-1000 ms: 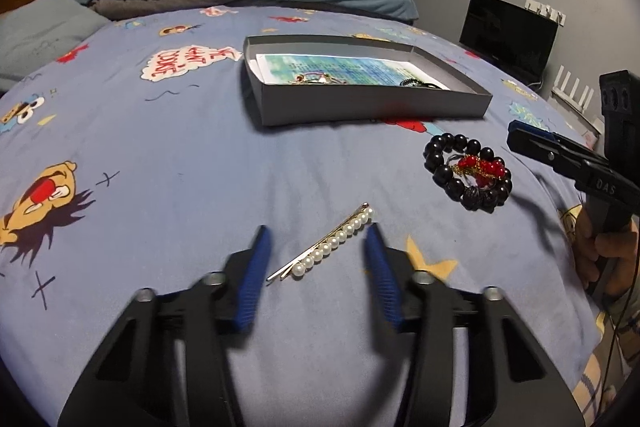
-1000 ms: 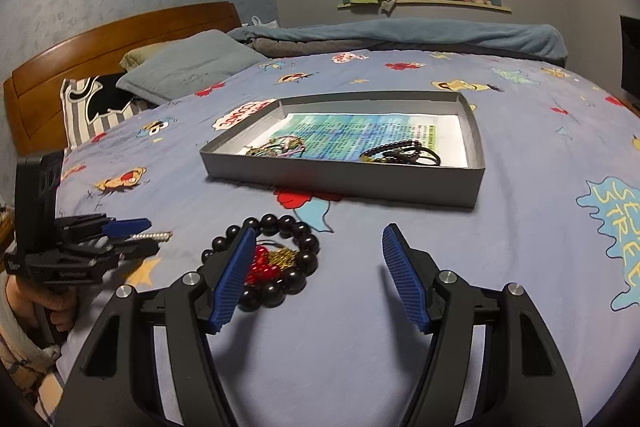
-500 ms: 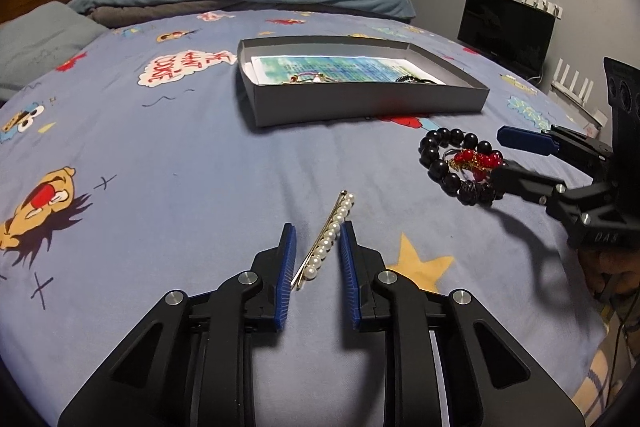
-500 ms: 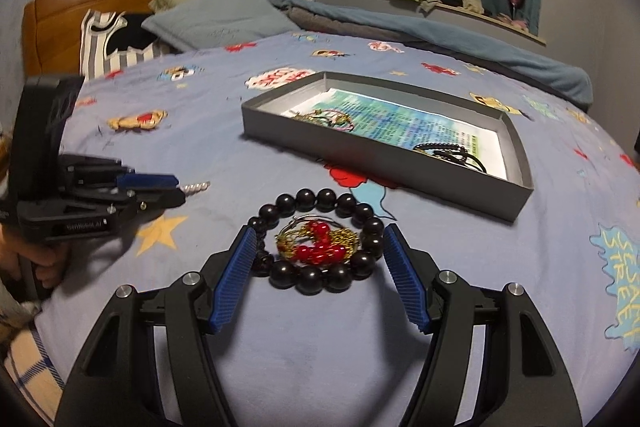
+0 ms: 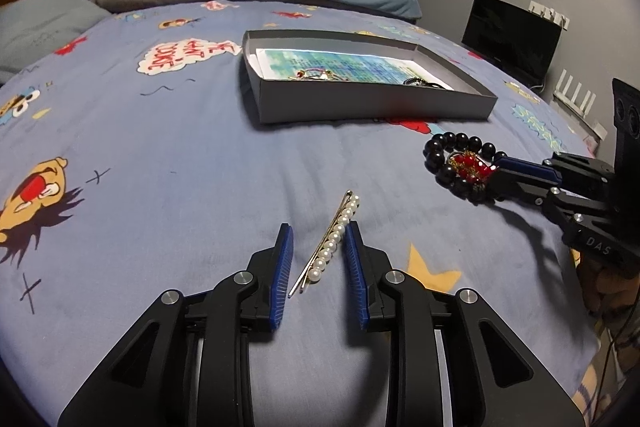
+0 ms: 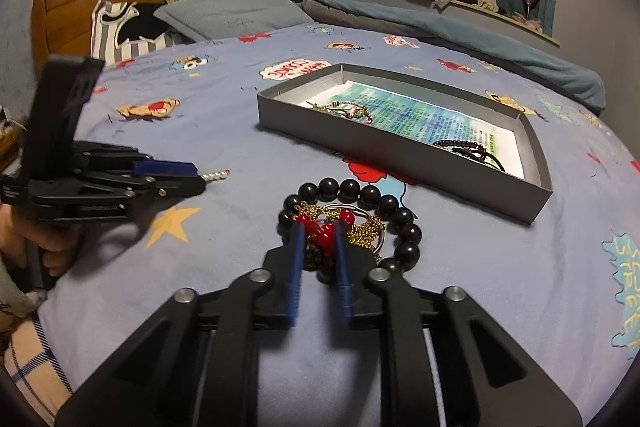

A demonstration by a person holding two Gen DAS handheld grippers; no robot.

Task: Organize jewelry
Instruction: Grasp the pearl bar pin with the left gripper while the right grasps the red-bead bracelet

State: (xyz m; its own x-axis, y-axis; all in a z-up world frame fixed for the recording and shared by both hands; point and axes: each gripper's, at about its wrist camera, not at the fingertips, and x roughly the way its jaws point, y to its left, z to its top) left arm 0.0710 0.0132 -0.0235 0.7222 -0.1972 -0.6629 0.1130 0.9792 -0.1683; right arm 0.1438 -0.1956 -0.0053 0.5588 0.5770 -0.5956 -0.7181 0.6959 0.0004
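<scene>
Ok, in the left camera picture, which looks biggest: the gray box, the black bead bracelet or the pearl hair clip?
1. gray box, clearly the biggest.
2. and 3. black bead bracelet and pearl hair clip: they look about alike, and the clip lies nearer the camera, so I will not rank them.

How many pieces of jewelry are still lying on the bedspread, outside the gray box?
2, as far as the views show: the pearl hair clip between the left gripper's open fingers, and the black bead bracelet, red beads and gold chain tangled inside it, where the right gripper is closing.
</scene>
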